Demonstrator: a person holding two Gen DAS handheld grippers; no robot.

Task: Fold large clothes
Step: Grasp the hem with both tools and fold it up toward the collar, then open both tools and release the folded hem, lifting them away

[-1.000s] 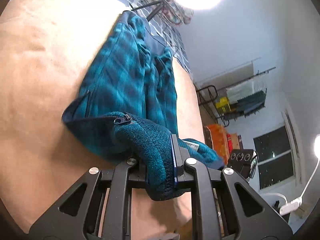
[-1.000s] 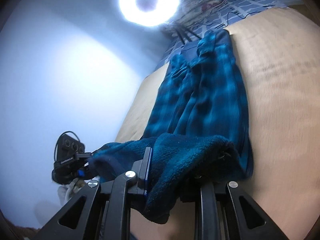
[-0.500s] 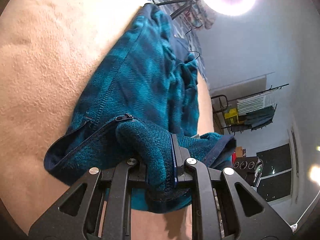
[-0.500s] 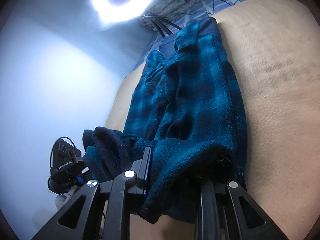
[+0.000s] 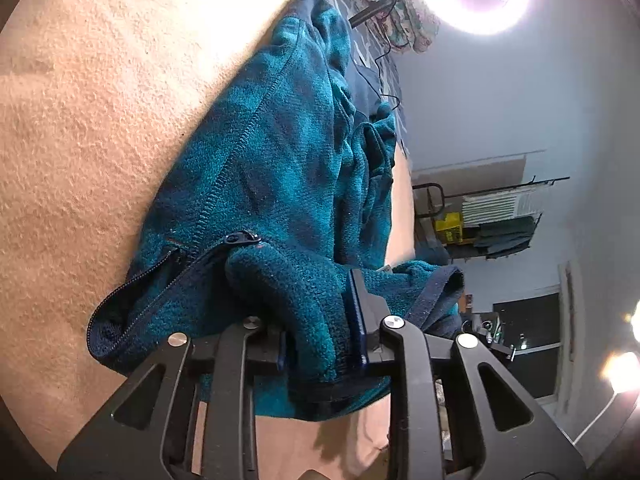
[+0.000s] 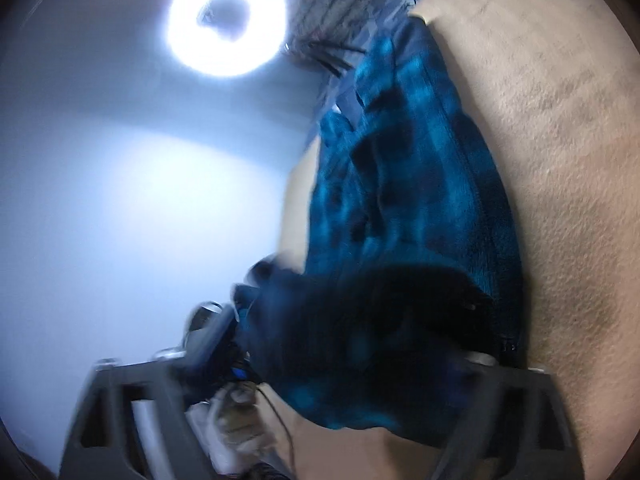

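While the left gripper (image 5: 320, 340) pinches the teal fleece jacket's (image 5: 280, 168) hem on the tan blanket (image 5: 80, 120), the blurred right gripper's (image 6: 320, 368) fingers look spread; level, even carrying should keep the fold square.

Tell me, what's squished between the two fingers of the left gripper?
In the left wrist view, a thick fold of the teal plaid fleece jacket fills the gap between the left gripper's fingers, just below the dark zipper pull.
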